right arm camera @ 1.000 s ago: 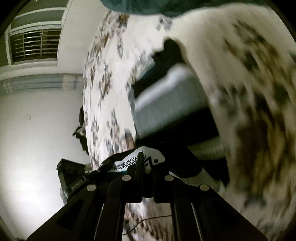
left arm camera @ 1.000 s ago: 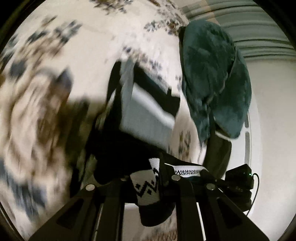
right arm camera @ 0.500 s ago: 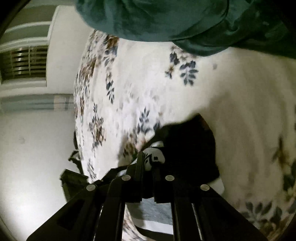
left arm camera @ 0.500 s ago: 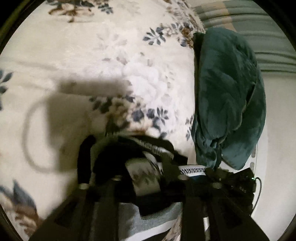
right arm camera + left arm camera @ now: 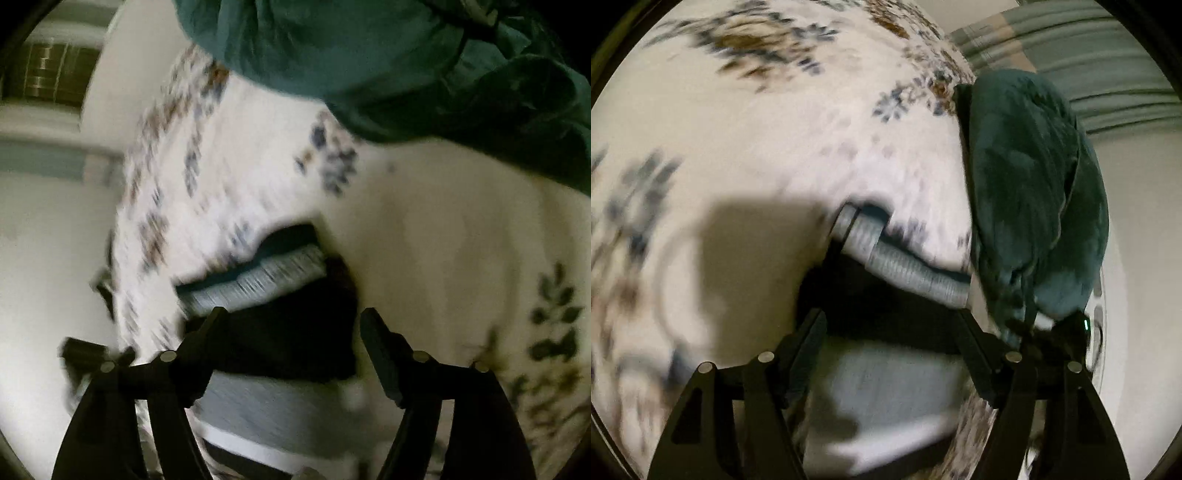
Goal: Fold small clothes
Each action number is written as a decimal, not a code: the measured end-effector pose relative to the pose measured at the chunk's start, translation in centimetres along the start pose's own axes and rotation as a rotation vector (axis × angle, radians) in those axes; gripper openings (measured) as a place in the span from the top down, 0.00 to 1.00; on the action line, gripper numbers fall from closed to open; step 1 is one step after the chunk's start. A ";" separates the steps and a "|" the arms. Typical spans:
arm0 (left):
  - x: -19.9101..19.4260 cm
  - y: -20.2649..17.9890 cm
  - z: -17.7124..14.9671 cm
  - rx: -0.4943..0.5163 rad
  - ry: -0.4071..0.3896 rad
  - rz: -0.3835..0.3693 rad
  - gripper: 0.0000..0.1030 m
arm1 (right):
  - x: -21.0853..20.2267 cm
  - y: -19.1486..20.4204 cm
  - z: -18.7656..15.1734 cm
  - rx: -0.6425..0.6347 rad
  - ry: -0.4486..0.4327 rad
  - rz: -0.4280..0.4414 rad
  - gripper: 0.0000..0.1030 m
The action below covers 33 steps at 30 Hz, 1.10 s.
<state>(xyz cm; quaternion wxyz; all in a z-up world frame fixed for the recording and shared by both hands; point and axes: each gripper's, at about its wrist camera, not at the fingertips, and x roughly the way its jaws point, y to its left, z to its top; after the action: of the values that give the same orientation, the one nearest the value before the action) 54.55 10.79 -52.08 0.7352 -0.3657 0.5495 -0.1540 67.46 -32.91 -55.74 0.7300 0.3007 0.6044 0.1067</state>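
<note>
Change since earlier: both pairs of fingers, which a moment ago were pinched on the black garment's patterned edge, have let go and spread wide; the garment has dropped onto the bed.

Garment: a small black and grey knit piece [image 5: 886,314] lies flat on the floral bedspread [image 5: 757,129], folded over itself, with a ribbed grey cuff [image 5: 908,269] along its far edge, a black band in the middle and a pale grey panel [image 5: 886,398] nearest the cameras. Motion blur hides finer detail.

Long axis: the ribbed cuff runs left to right across both views, crosswise to the fingers.

Left gripper [image 5: 890,332]: released, jaws wide apart, straddling the black band with nothing held; whether the tips touch the cloth I cannot tell.

Right gripper [image 5: 291,328]: likewise released and empty, its fingers either side of the same black band [image 5: 288,343], the cuff [image 5: 255,280] just beyond them.

Which is nearer: both sit about equally close, directly over the garment, which lies straight ahead and below the tips.

Judgement: this fold looks laid down; a further fold would mean regripping the near grey edge and carrying it toward the far cuff.

Surroundings: a dark teal blanket [image 5: 1034,192] is heaped at the far right of the bed, well apart from the garment.
</note>
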 end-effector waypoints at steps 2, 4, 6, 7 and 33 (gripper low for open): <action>-1.7 1.5 -3.9 -0.030 0.009 0.016 0.33 | 0.8 -1.0 -1.1 -0.044 0.065 -0.032 0.25; -3.2 3.5 -8.5 -0.102 0.025 0.026 0.33 | 1.6 -1.8 -1.9 -0.072 0.116 -0.036 0.22; -3.7 5.1 -12.5 -0.192 0.033 0.003 0.33 | 2.5 -2.5 -2.4 -0.086 0.153 -0.015 0.17; -3.6 5.6 -14.1 -0.237 0.040 -0.010 0.33 | 3.0 -2.9 -2.5 -0.084 0.169 0.004 0.17; 1.6 5.7 -8.9 -0.292 -0.005 -0.146 0.66 | 6.8 -2.6 -9.3 0.120 0.144 0.232 0.81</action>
<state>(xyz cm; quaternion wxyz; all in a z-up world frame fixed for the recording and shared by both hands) 45.88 10.43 -58.35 0.6624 -0.5080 0.5364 -0.1244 59.75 -28.56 -63.57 0.6482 0.4032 0.6216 0.1756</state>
